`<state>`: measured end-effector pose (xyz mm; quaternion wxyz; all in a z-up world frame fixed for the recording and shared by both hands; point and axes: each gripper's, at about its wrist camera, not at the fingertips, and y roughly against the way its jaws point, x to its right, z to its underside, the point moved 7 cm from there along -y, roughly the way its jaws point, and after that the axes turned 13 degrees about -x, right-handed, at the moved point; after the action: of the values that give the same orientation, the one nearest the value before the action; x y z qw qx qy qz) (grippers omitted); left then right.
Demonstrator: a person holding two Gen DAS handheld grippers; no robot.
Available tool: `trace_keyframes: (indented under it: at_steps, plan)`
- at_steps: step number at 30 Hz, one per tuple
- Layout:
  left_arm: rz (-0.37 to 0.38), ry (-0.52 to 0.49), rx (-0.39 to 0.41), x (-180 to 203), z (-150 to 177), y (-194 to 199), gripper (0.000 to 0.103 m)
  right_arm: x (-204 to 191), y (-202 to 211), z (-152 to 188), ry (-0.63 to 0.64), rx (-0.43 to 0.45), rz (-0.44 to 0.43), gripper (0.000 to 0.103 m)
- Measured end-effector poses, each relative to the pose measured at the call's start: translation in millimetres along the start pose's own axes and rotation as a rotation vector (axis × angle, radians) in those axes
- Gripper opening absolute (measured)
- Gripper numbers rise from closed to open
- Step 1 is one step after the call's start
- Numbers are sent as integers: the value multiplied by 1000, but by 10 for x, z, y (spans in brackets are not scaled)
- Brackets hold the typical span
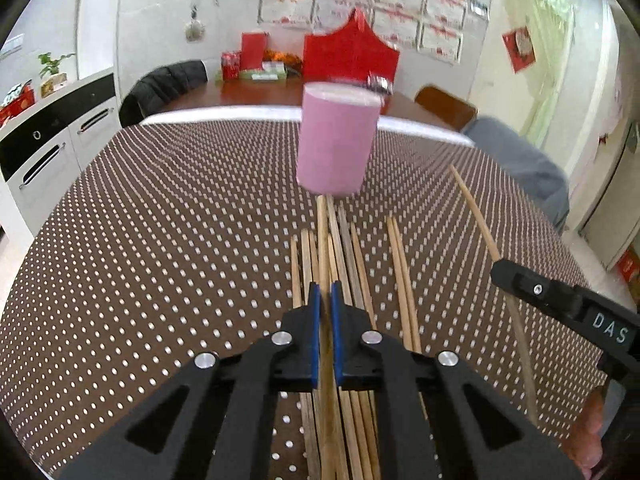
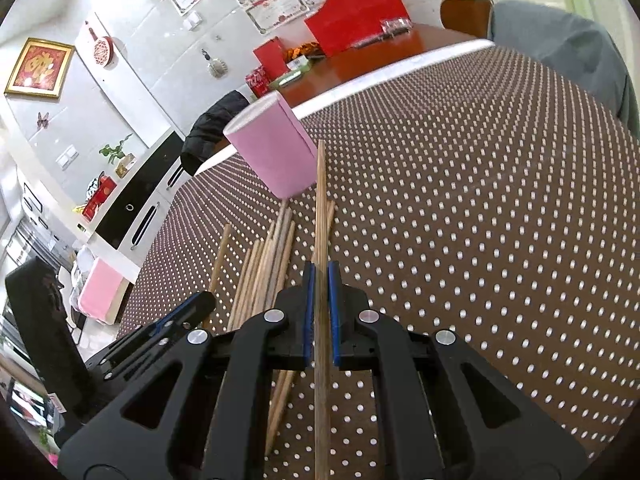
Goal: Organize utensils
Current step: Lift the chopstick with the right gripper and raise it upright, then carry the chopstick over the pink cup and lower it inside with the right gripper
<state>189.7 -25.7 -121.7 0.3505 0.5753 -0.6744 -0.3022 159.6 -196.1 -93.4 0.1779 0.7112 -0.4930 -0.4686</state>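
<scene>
A pink cylindrical holder stands on the dotted brown tablecloth; it also shows in the right wrist view. Several wooden chopsticks lie in a loose bundle in front of it, and they show in the right wrist view too. My left gripper is shut on one chopstick low over the bundle. My right gripper is shut on a single chopstick, lifted clear of the pile and pointing toward the holder. That held chopstick and the right gripper appear at the right of the left wrist view.
The tablecloth ends at a white table edge behind the holder. A wooden table with red boxes stands beyond. Chairs are at the far right, a black-and-white cabinet at the left.
</scene>
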Motion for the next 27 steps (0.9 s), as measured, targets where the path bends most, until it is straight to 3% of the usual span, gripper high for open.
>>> trace_keyframes:
  at_steps: [5,9,14,21,27]
  plan:
    - [34,40,107,-77,-195,252,6,-215,150,-169,74,59,2,7]
    - [38,66,244,-142,-393,519,6,-409,297,-371,123,128,11,7]
    - [41,105,323,-206,-612,699,6,-638,469,-611,187,206,33,7]
    - [16,76,455,-138,-996,958,6,-915,601,-1033,255,280,74,7]
    - [72,90,557,-122,-1456,1187,6,-1083,666,-1355,288,333,68,7]
